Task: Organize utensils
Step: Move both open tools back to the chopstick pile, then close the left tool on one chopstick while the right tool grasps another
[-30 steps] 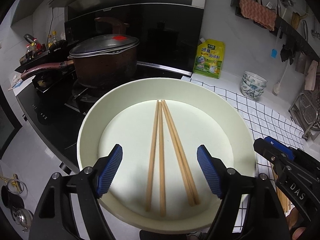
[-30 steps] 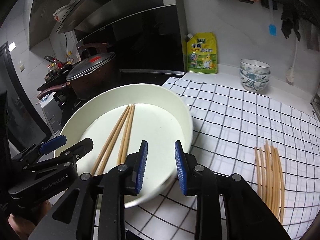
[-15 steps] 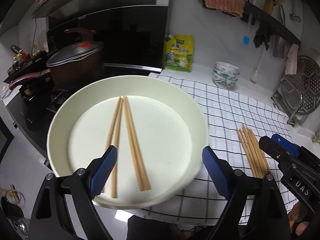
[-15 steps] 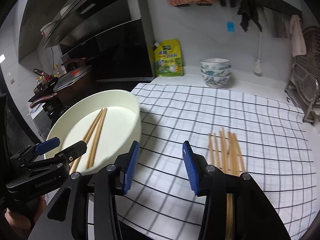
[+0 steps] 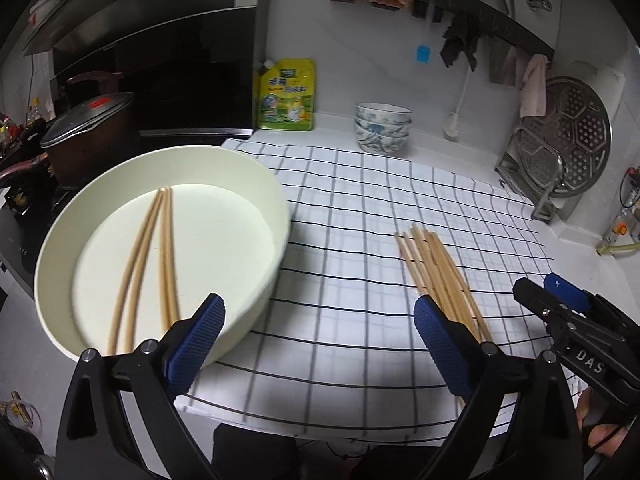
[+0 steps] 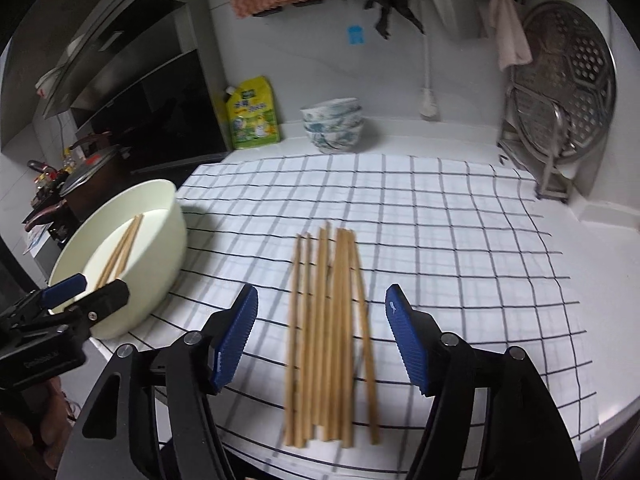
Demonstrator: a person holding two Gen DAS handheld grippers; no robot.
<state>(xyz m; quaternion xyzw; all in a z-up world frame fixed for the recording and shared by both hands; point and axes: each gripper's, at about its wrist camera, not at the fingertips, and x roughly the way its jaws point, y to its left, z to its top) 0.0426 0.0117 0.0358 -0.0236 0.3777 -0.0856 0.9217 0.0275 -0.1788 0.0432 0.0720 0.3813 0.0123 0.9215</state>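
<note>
Both views have been swung from the cream basin, four chopsticks inside, to the loose chopsticks on the checked cloth. Right gripper and left gripper jaws just opened wide, nothing held; next pickup judged imminent.

left claw agape, right claw widening, empty

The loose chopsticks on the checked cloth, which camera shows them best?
The right wrist view: the loose chopsticks lie centred and whole, ahead of the open right claw. In the left wrist view they sit off to the right, their near ends hidden behind a finger.
</note>
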